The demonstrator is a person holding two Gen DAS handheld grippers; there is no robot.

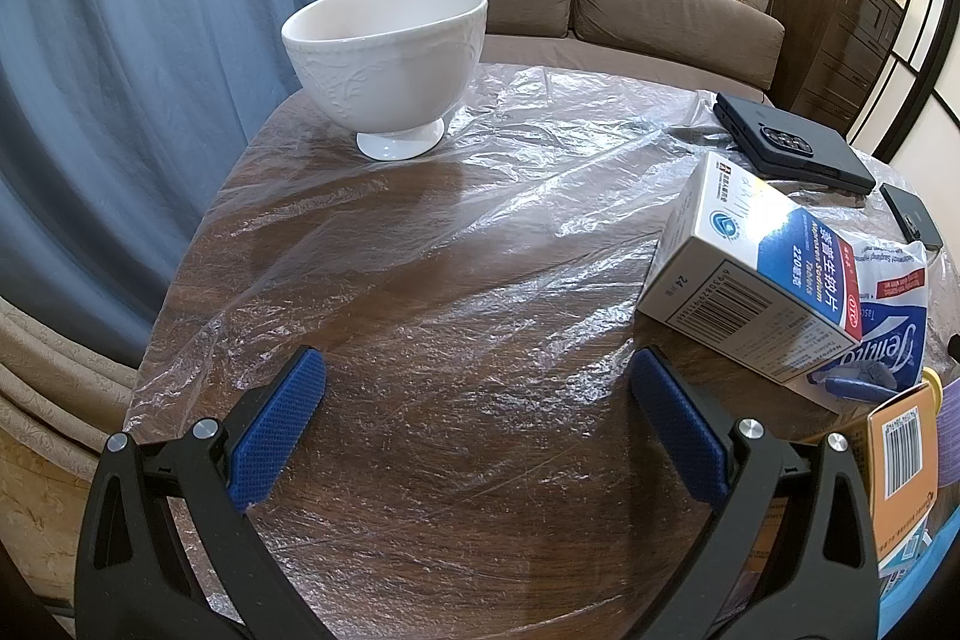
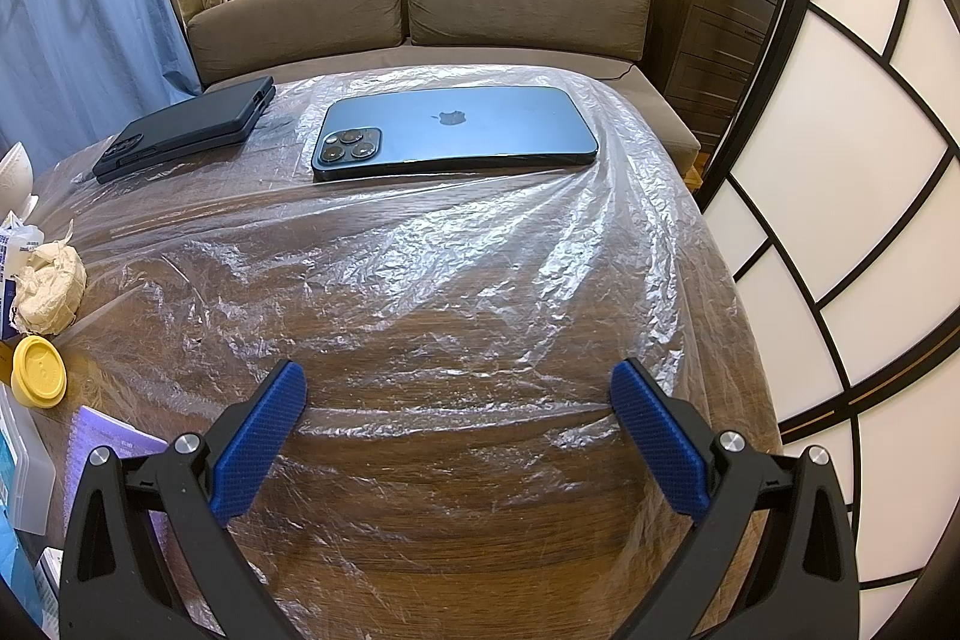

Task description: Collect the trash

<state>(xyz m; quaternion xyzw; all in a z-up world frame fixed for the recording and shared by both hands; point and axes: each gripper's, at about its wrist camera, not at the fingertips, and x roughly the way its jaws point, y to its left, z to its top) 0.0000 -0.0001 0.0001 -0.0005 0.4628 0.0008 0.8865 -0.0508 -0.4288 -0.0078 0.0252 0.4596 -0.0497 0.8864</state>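
Observation:
A clear plastic sheet [image 1: 480, 196] lies wrinkled over the round wooden table; it also shows in the right wrist view [image 2: 456, 256]. My left gripper [image 1: 477, 370] is open and empty above it. A medicine box [image 1: 750, 274] lies to its right on a tissue pack [image 1: 894, 304]. My right gripper [image 2: 459, 382] is open and empty above the sheet. A crumpled paper ball [image 2: 51, 289] and a yellow lid [image 2: 39, 370] lie at its far left.
A white footed bowl [image 1: 387, 58] stands at the table's back left. A black phone [image 2: 186, 127] and a blue phone [image 2: 456, 130] lie at the back. An orange box [image 1: 903, 472] and a purple notebook [image 2: 102, 442] sit near the front. A brown sofa [image 2: 414, 16] is behind.

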